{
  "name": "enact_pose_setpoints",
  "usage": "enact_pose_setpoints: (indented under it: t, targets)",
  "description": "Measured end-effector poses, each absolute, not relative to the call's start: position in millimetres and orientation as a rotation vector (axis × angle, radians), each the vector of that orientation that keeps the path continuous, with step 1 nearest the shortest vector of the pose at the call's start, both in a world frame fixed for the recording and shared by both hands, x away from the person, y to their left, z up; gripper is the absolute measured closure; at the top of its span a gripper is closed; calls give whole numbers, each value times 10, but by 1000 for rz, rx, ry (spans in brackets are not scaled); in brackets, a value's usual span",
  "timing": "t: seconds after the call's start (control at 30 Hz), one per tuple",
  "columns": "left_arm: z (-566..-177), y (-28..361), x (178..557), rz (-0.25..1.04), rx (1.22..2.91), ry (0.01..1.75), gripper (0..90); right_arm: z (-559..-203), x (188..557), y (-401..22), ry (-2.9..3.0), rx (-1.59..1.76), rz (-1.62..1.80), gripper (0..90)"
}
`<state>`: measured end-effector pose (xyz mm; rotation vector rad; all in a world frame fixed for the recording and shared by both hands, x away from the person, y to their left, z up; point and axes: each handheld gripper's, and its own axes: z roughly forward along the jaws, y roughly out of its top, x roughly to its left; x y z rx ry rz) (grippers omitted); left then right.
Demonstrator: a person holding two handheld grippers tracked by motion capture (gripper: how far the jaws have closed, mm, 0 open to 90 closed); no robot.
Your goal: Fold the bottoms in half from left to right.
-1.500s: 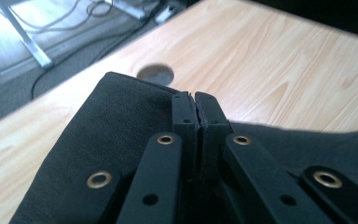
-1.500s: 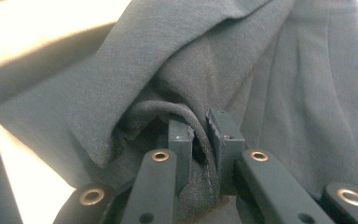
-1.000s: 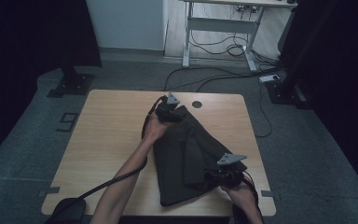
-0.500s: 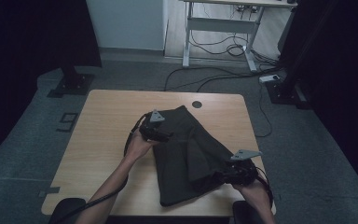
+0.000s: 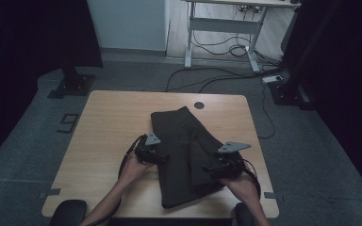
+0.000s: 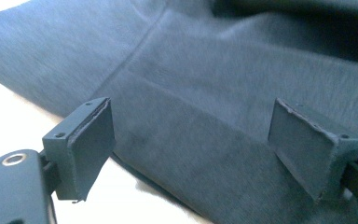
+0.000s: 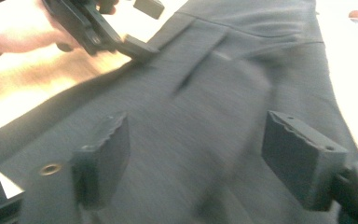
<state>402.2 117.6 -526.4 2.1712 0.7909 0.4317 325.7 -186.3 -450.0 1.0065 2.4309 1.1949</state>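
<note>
Opening wide | left gripper [image 6: 191, 144], right gripper [image 7: 196, 158] | both empty above dark garment [image 5: 188, 155]

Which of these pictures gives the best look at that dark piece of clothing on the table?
The high view: it takes in the whole garment, folded on the table, edges and all. The left gripper view gives a close stretch of cloth with a seam; the right gripper view shows blurred fabric near a waistband.

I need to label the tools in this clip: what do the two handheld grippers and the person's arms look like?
Both the left gripper and right gripper are black, each topped by a grey three-cornered plate and trailing a black cable. Their flat rectangular pads are black. The forearms are bare, without sleeves.
</note>
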Motion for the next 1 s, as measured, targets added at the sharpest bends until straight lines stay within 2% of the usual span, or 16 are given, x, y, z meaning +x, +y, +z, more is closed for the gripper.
enact_pose_setpoints:
  t: [0.17,0.33,0.37,0.4,0.43,0.47,0.53,0.57,0.67,0.87,1.0]
  targets:
    - [-5367,1132,4013,458,2215,786,147,-4713,3357,-1514,2486,1009,1110,144]
    - [-5430,1124,4012,459,2219,791,148,-4915,3395,-1348,2515,1004,973,161]
    - [-5441,1131,4015,453,2212,794,148,-4942,3396,-1331,2514,1002,943,192]
    - [-5445,1136,4016,450,2209,796,148,-4979,3397,-1316,2514,994,904,275]
    - [-5454,1143,4018,443,2204,801,148,-4994,3396,-1312,2519,993,884,380]
    - [-5454,1145,4019,440,2203,802,148,-5017,3387,-1305,2545,986,840,578]
    - [-5455,1143,4018,443,2205,801,148,-5045,3371,-1304,2564,951,797,776]
    - [-5455,1142,4017,445,2205,801,148,-5044,3363,-1312,2566,954,806,828]
    - [-5455,1143,4017,443,2206,803,149,-4937,3332,-1389,2525,960,851,872]
    - [-5455,1146,4016,441,2206,807,150,-4593,3350,-1722,2391,1012,920,871]
    - [-5455,1148,4014,440,2204,810,150,-4531,3446,-2043,2311,1108,914,866]
